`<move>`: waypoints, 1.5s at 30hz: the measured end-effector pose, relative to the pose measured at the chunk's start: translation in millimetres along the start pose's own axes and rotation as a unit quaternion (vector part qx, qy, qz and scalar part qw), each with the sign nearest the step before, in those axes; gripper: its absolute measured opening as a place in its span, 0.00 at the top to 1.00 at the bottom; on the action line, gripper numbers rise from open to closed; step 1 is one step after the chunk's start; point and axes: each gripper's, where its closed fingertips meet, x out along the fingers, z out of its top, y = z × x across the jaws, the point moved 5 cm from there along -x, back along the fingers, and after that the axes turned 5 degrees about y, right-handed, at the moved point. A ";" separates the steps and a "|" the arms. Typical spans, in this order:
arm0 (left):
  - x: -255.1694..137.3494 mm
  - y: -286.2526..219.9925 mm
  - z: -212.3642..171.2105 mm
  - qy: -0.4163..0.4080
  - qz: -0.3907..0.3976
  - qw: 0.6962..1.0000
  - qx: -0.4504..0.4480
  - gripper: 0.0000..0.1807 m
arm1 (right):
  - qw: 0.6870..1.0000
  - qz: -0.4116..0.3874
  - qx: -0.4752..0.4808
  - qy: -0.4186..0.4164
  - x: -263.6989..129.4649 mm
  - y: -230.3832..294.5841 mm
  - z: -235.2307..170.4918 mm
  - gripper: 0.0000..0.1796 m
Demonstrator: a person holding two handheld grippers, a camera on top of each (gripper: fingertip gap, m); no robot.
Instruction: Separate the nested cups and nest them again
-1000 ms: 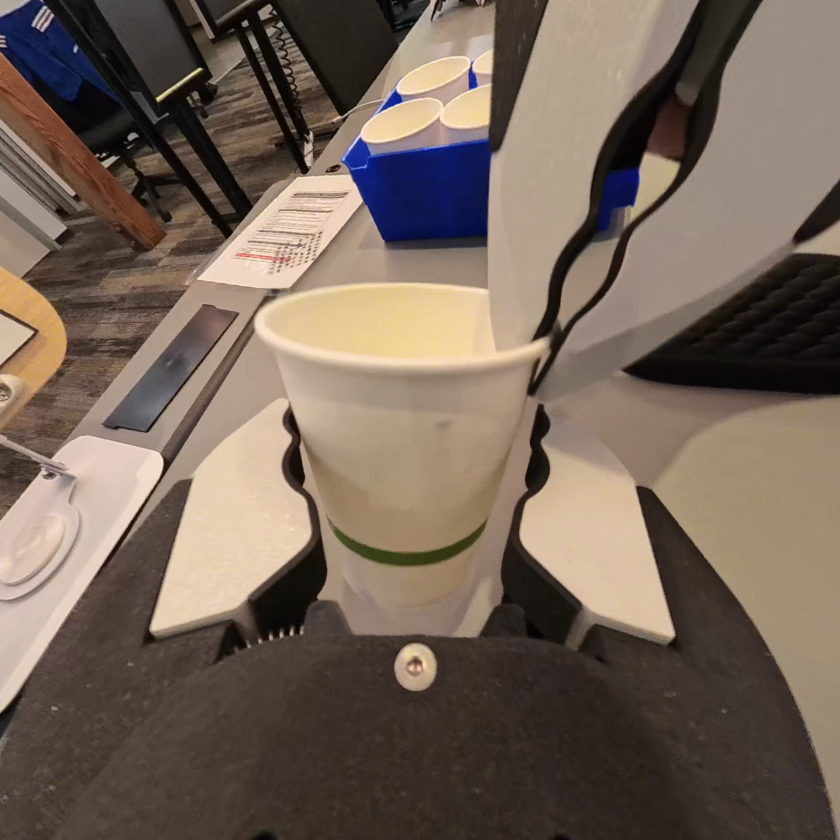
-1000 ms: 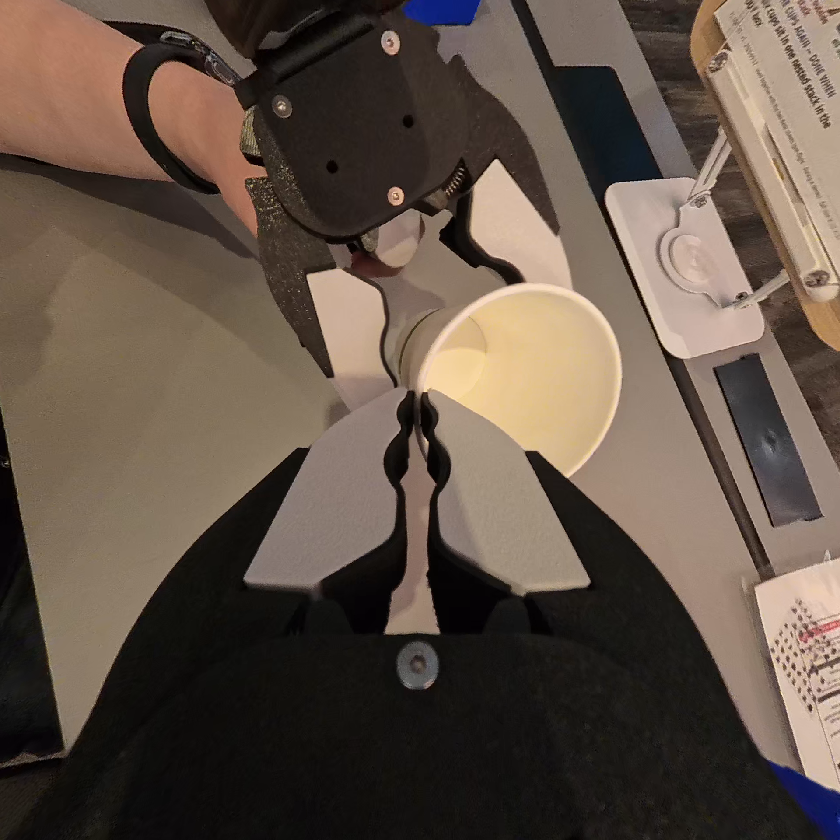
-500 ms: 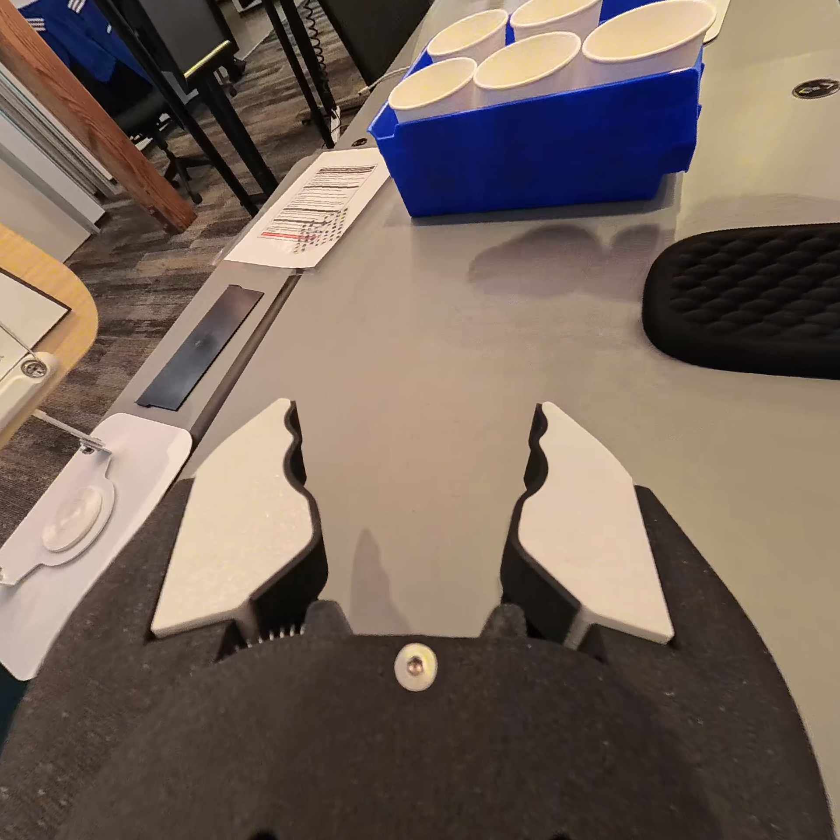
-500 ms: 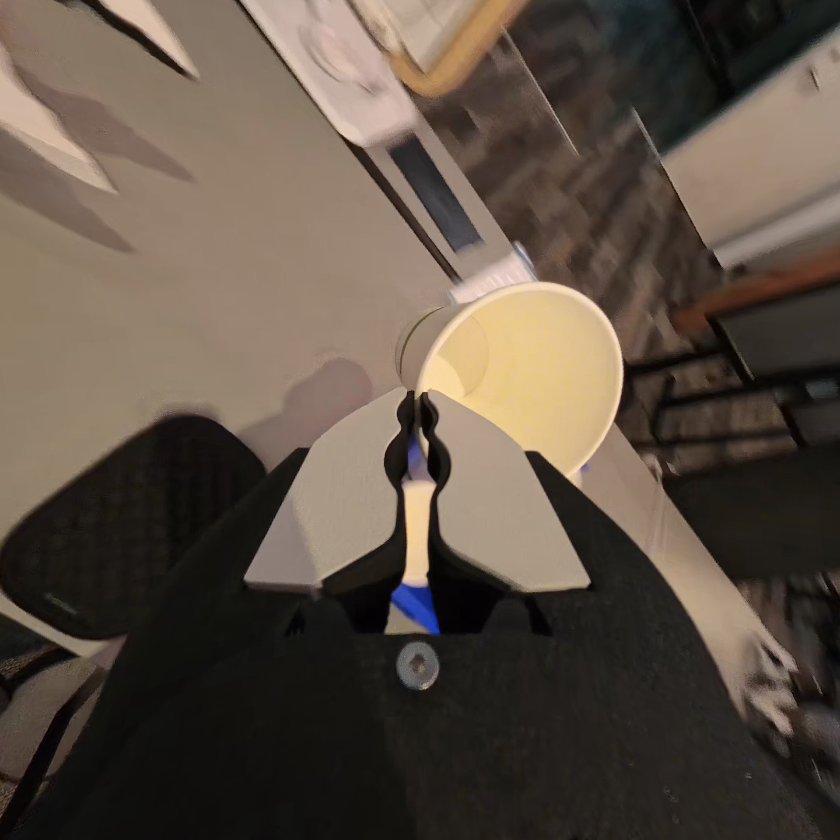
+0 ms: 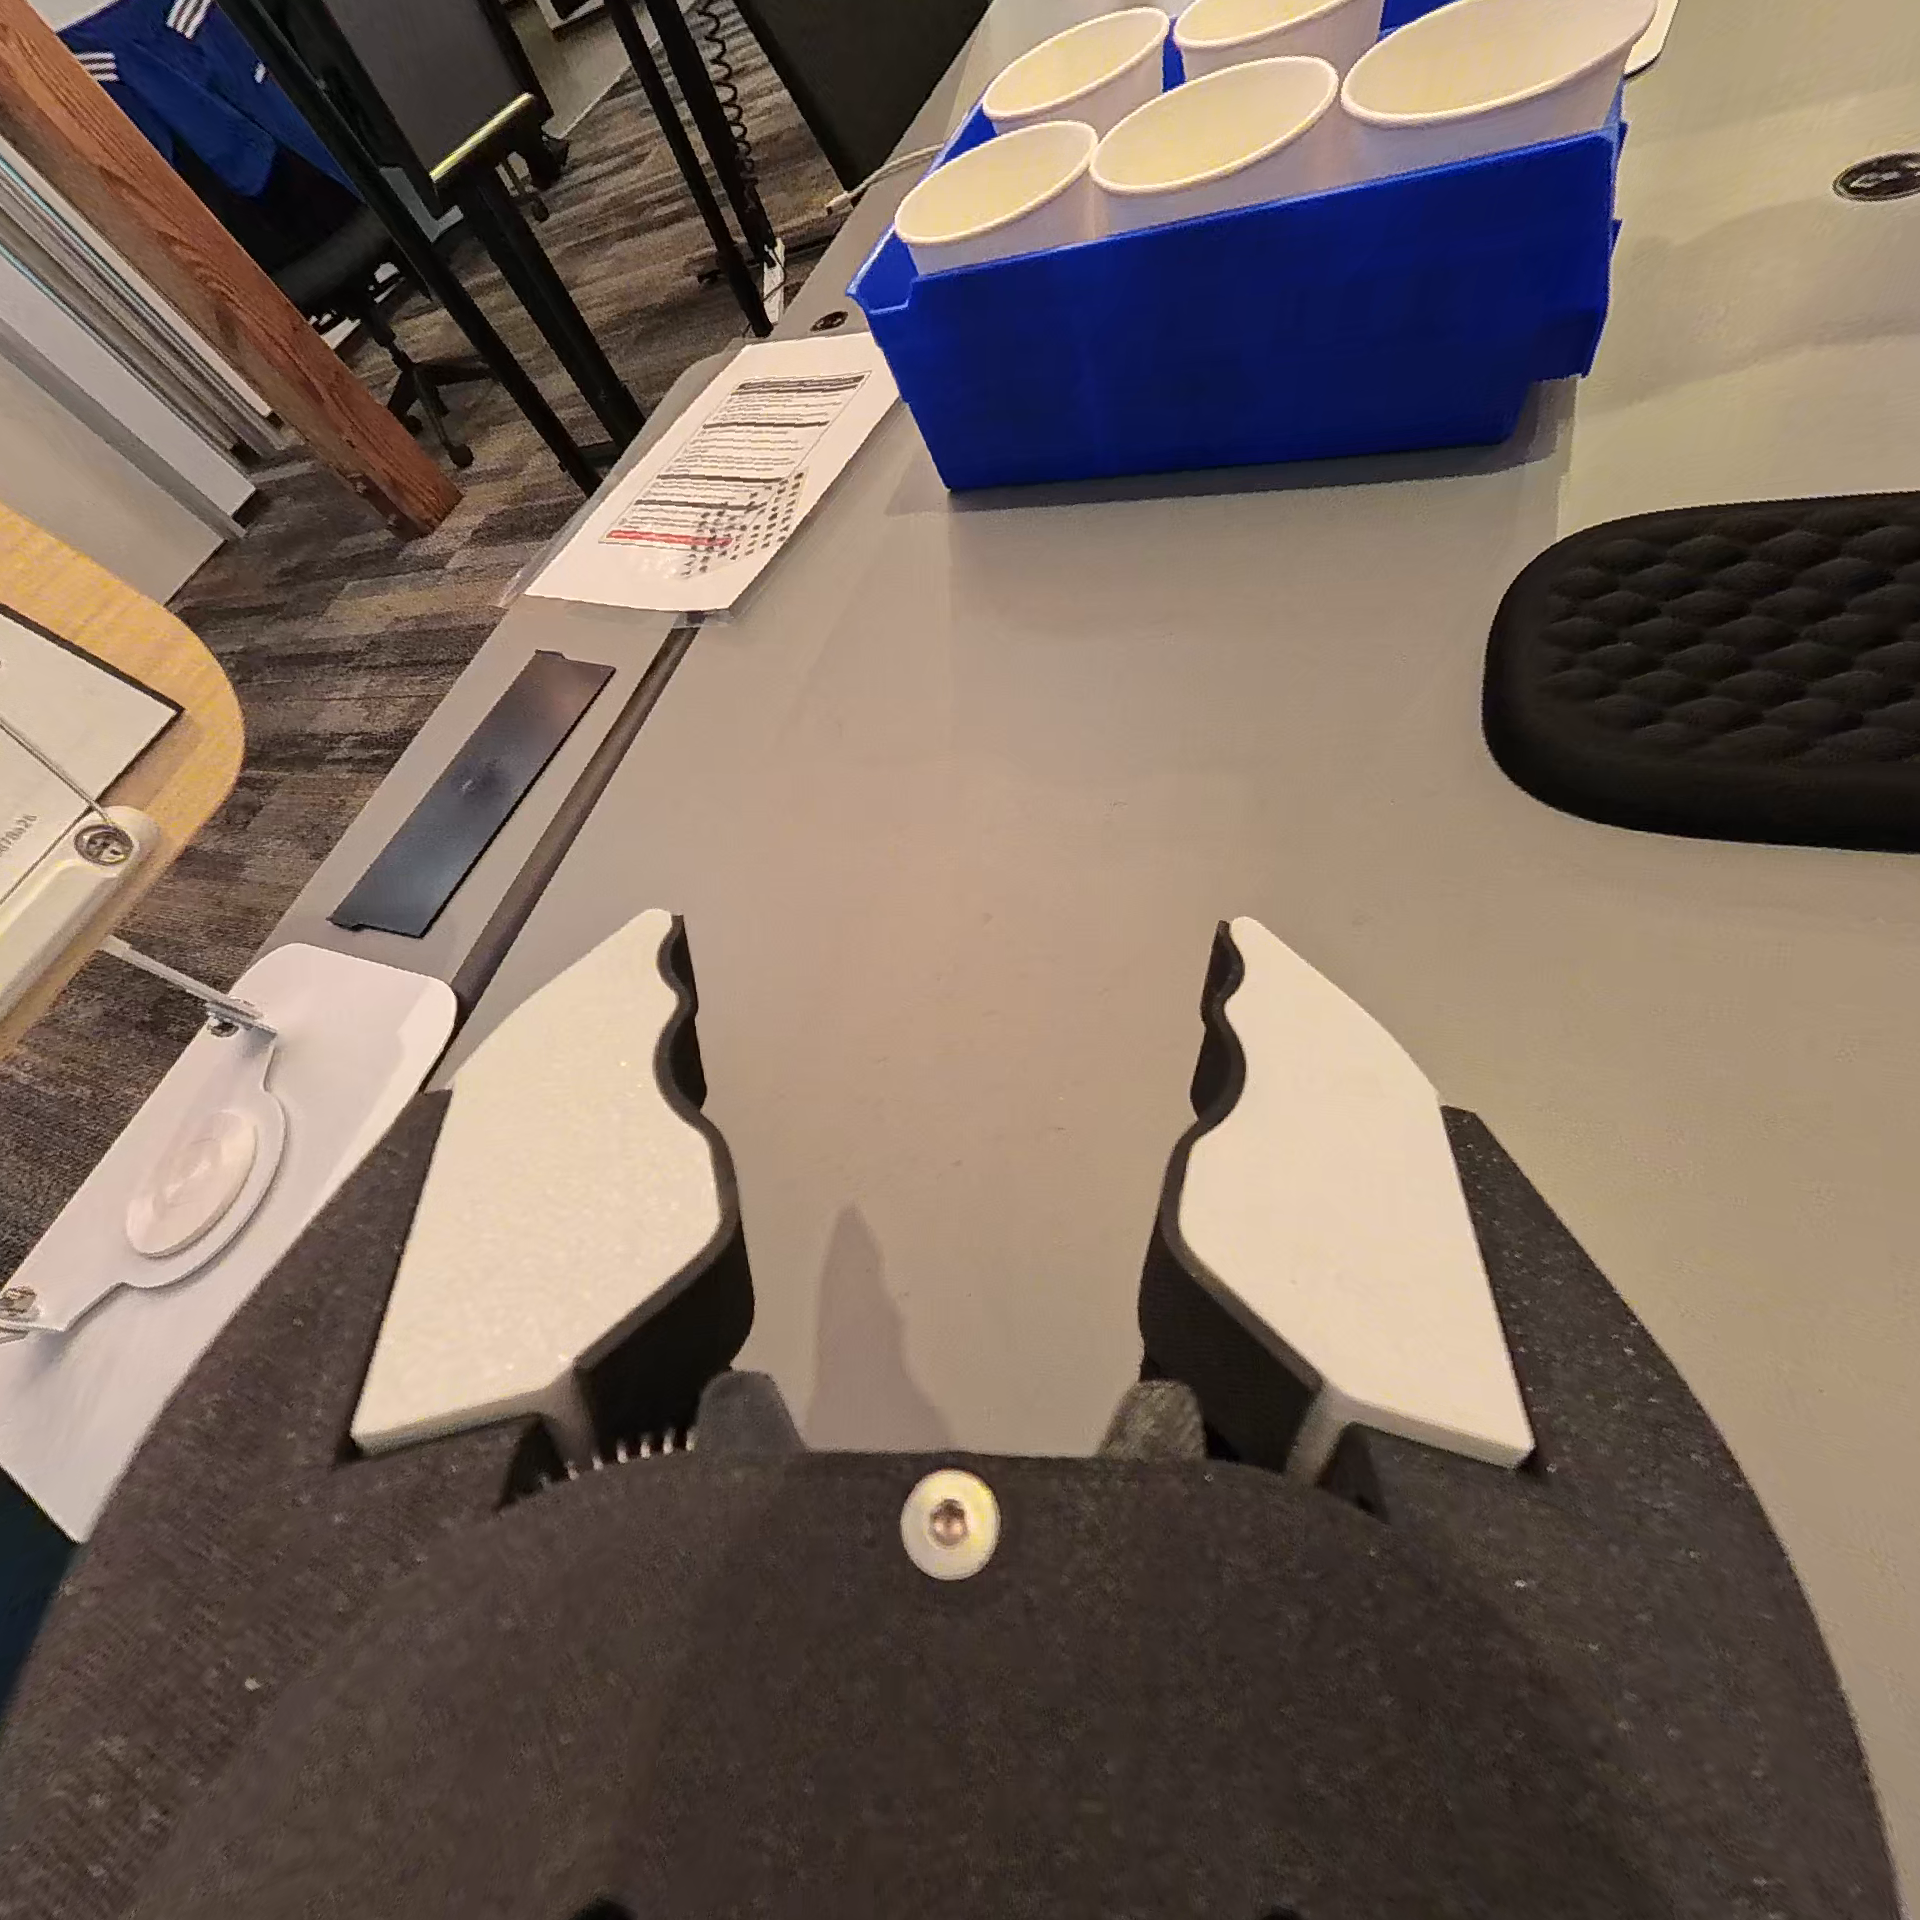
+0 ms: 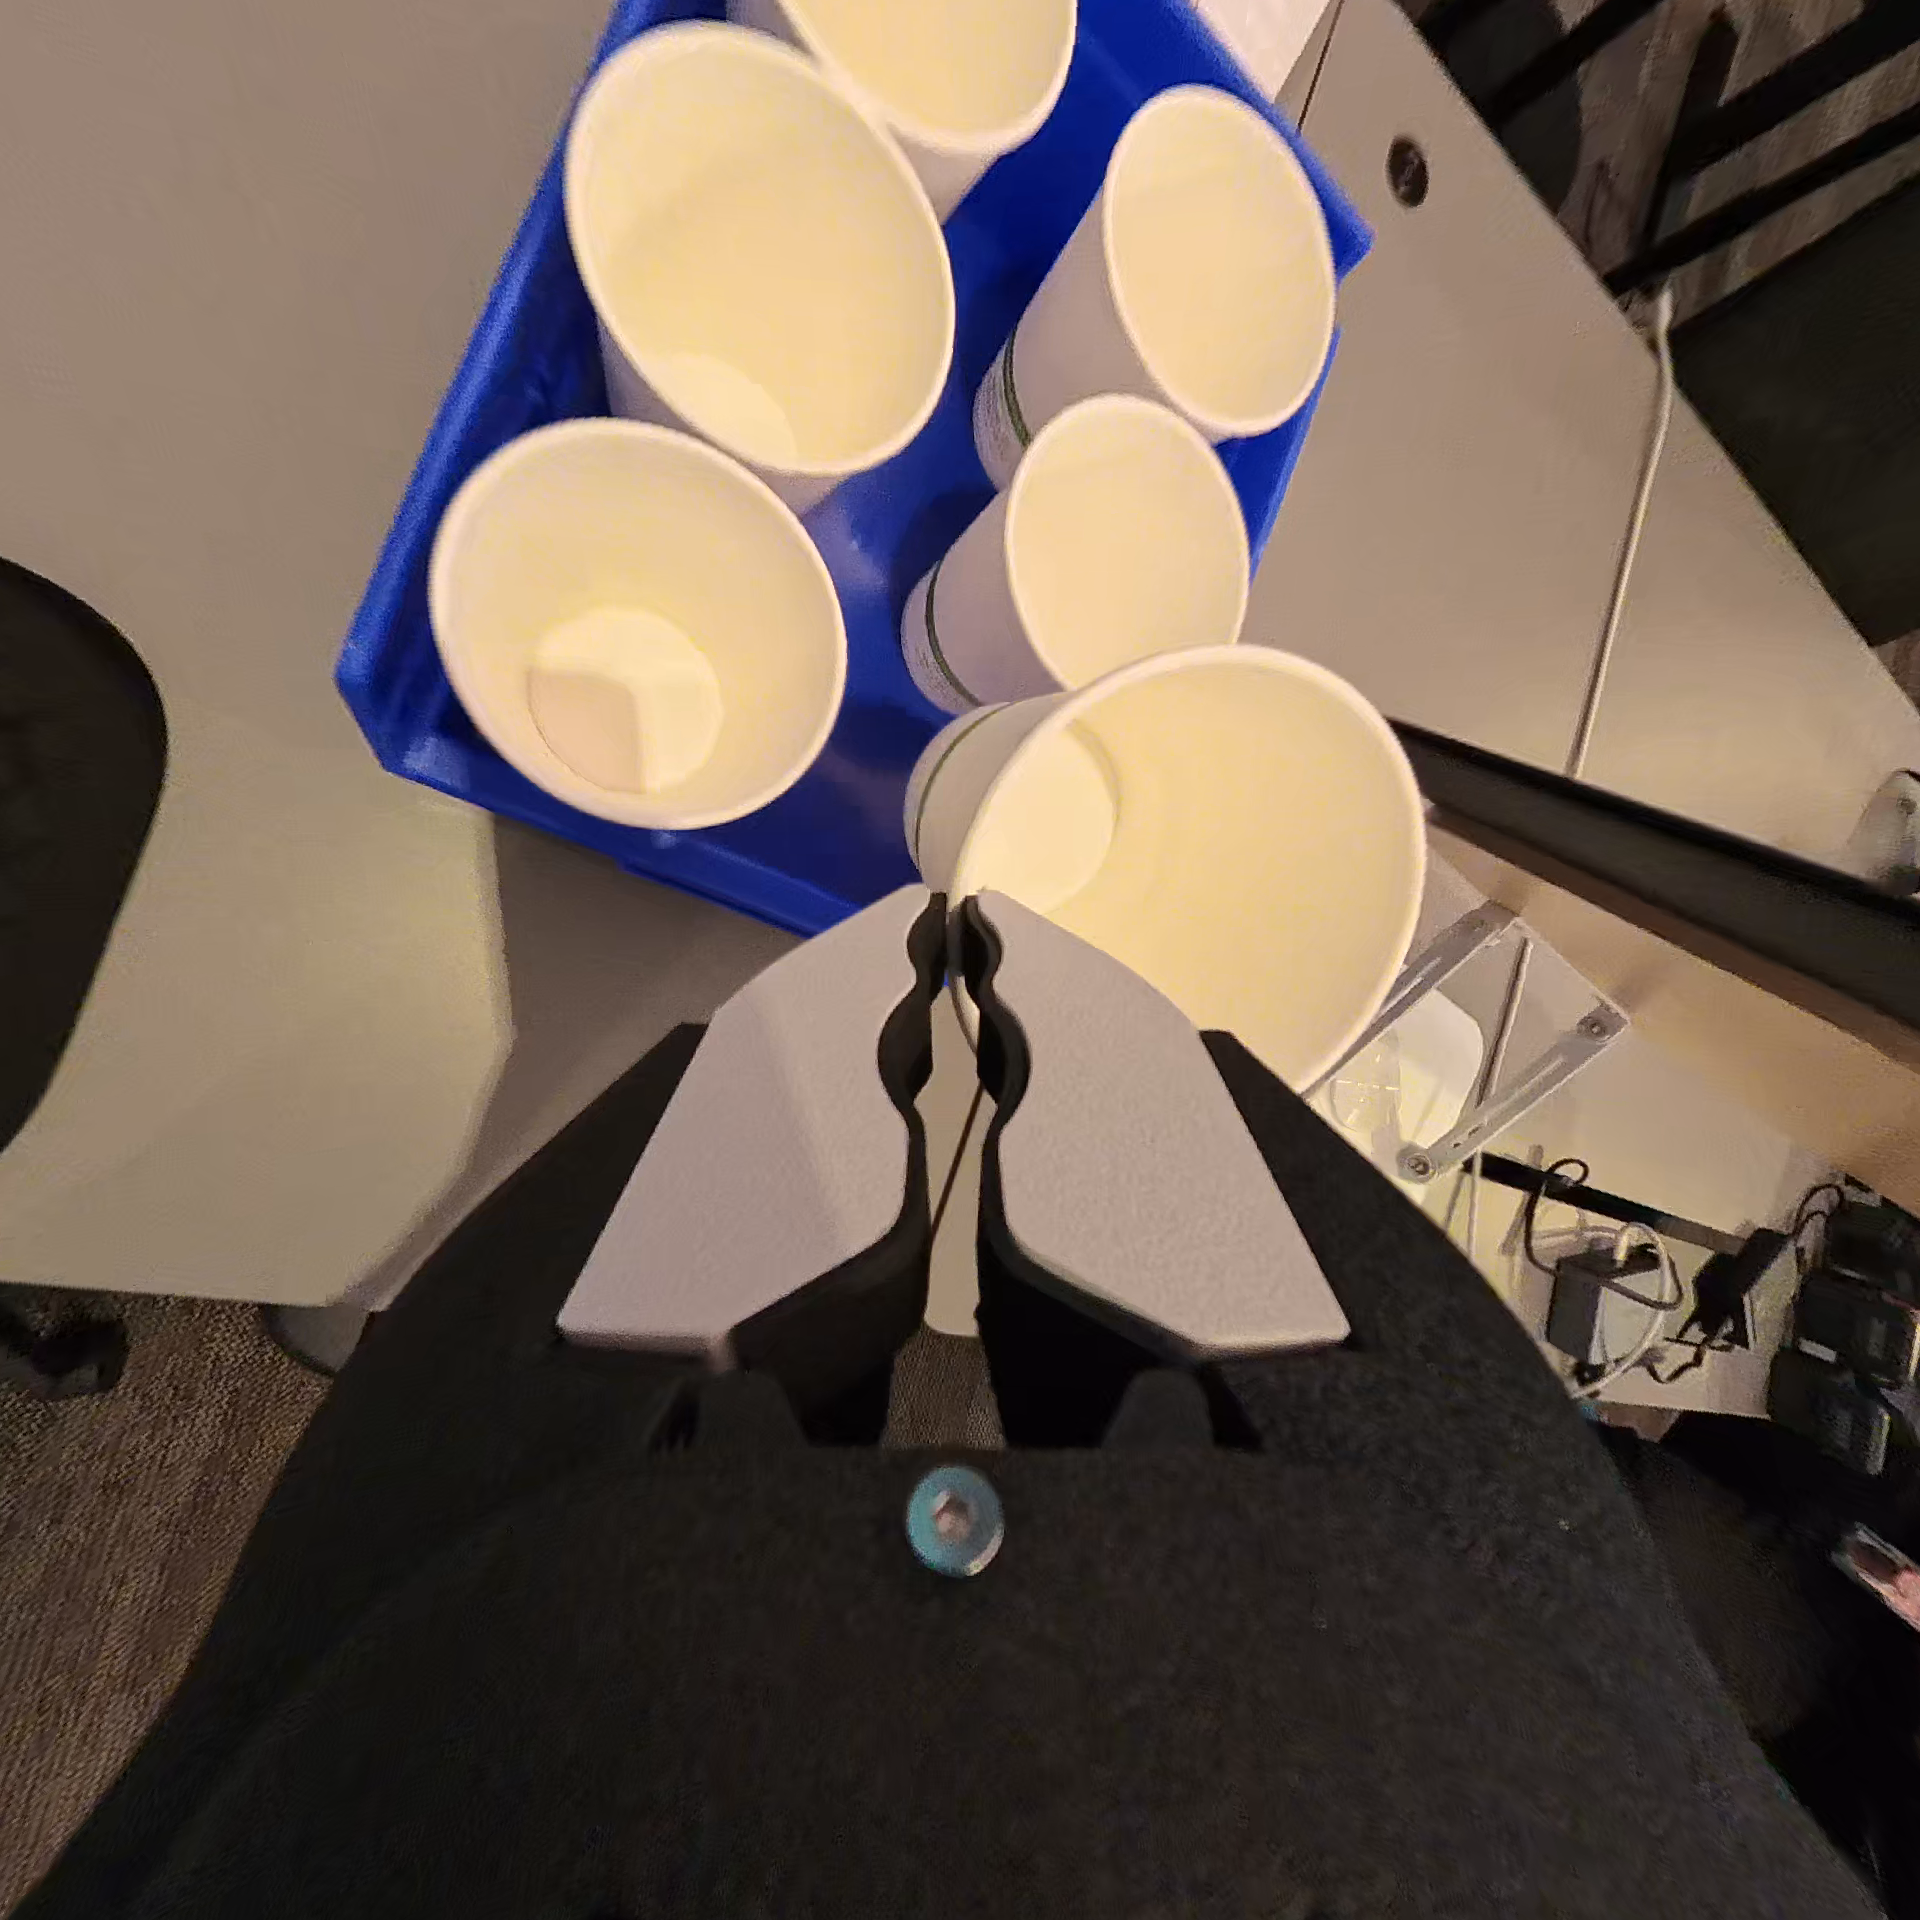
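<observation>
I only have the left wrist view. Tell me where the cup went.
Observer: The right gripper has it, shut on the rim of a white paper cup.
Operator: Say where it is holding it.
Observer: Above the near edge of the blue bin, mouth tipped toward the camera.
Operator: Report what is in the bin.
Observer: Five paper cups; the two on the bin's left side look wider than the others.
Operator: Confirm the left gripper.
Observer: Your view already shows it: the left gripper is open over the grey table, nothing between its fingers.
</observation>
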 end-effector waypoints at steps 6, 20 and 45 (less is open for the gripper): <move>2.8 -0.6 -2.9 0.007 -0.002 1.000 0.003 0.49 | 0.999 0.030 0.009 0.015 36.6 5.2 -10.9 0.99; 8.5 -0.4 -9.5 0.021 -0.007 1.000 0.006 0.49 | 0.994 0.083 0.007 0.070 82.9 6.7 -13.3 0.99; 13.3 -3.2 -13.6 0.033 -0.009 0.999 0.013 0.49 | 0.986 0.131 0.013 0.100 89.0 6.9 -13.6 0.93</move>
